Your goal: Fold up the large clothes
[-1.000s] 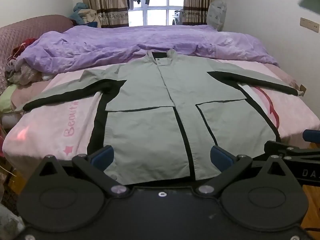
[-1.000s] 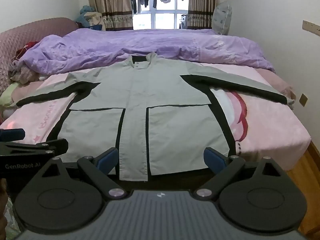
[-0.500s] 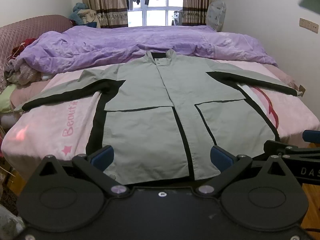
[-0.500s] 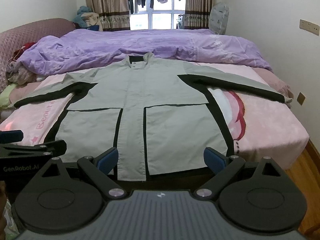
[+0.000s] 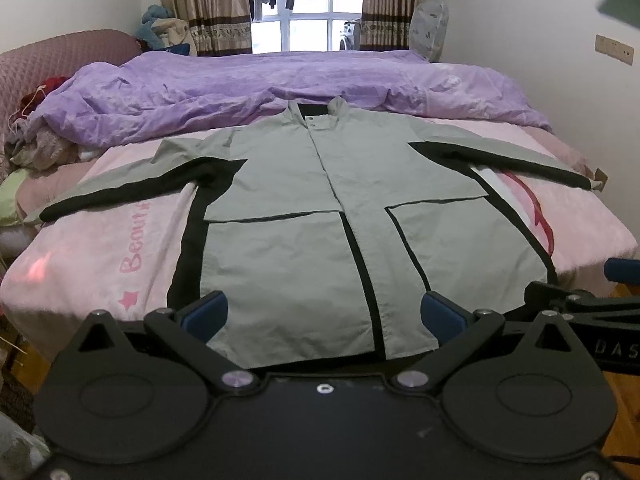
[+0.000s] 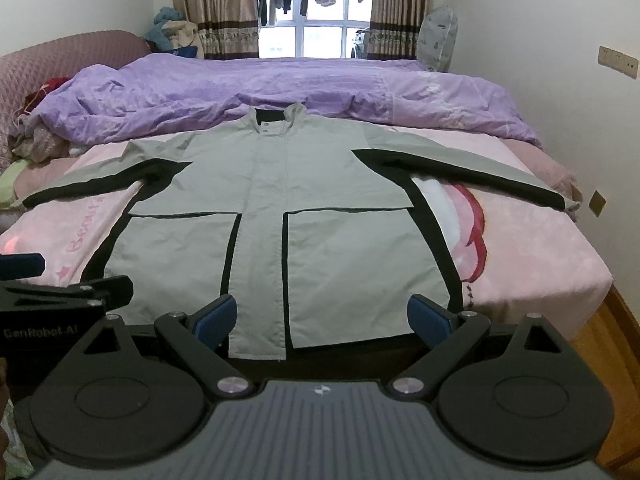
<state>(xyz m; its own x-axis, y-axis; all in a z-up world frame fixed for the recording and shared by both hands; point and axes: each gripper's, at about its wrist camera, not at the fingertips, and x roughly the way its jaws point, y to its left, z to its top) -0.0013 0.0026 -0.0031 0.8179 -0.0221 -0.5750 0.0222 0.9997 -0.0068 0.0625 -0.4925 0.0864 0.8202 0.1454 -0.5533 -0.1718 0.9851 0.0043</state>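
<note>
Jacket (image 5: 320, 216) lies flat on the bed (image 5: 100, 248), unfolded; we hover both hand-held grippers, left (image 5: 322, 314) and right (image 6: 322, 316), wide and empty. Next, a sleeve.

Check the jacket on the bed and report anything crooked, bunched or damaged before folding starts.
Nothing stands out. The jacket lies flat on the pink sheet, front up, sleeves spread, no damage visible. Both grippers, left gripper and right gripper, are open.
</note>
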